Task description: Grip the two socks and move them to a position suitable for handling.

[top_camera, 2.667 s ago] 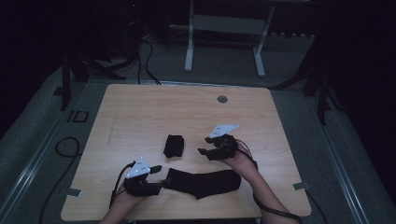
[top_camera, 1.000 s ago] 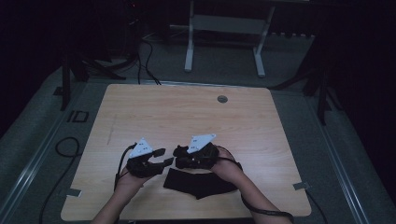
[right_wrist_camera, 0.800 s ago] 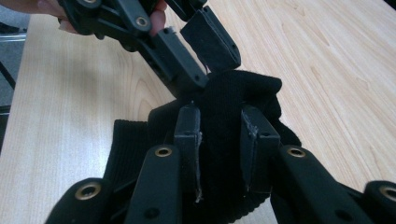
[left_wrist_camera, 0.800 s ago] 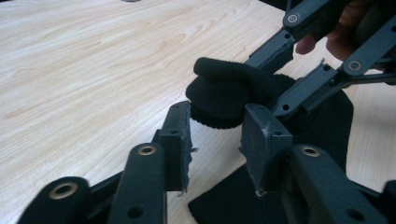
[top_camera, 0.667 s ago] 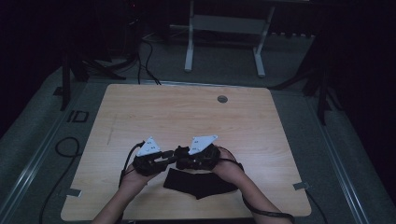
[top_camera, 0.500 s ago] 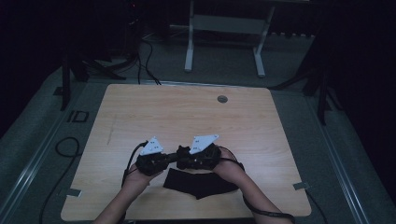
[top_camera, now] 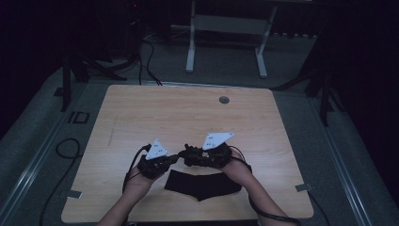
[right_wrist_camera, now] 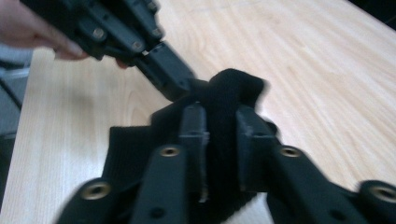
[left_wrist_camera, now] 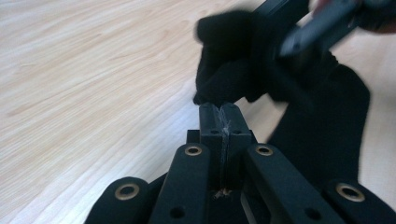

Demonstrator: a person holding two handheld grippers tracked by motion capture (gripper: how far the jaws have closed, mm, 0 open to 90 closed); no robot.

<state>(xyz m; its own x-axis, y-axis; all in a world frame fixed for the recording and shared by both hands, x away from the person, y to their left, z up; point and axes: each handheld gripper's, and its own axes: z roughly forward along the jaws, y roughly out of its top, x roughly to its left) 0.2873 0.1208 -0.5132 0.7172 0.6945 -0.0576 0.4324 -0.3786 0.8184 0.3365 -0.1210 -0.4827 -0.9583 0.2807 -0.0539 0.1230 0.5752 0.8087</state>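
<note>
Two grippers meet over the near half of the wooden table (top_camera: 188,113), just above a flat black cloth (top_camera: 202,184) that lies spread near the front edge between the person's forearms. No bowl, box or other vessel stands on the tabletop, so nothing is held inside anything. A second, smaller black cloth bundle (right_wrist_camera: 231,100) hangs bunched between the two tools, clear of the board. The right gripper (top_camera: 190,155) has this bundle running up between its two black jaws; in the right gripper view the fabric fills the gap and both pads press against it, the jaws having just been closing on it. The left gripper (top_camera: 175,157) comes in from the other side, its tips touching the same bundle. In the left gripper view its jaws stand pressed flat together with only a thin seam between them, and the bundle's lower edge sits right at their tips; whether a sliver of fabric is pinched in that seam I cannot tell. Beyond those tips the right gripper's dark body crosses the upper corner, blurred. One round grommet (top_camera: 224,100) sits in the far part of the table, well apart from the work.
</note>
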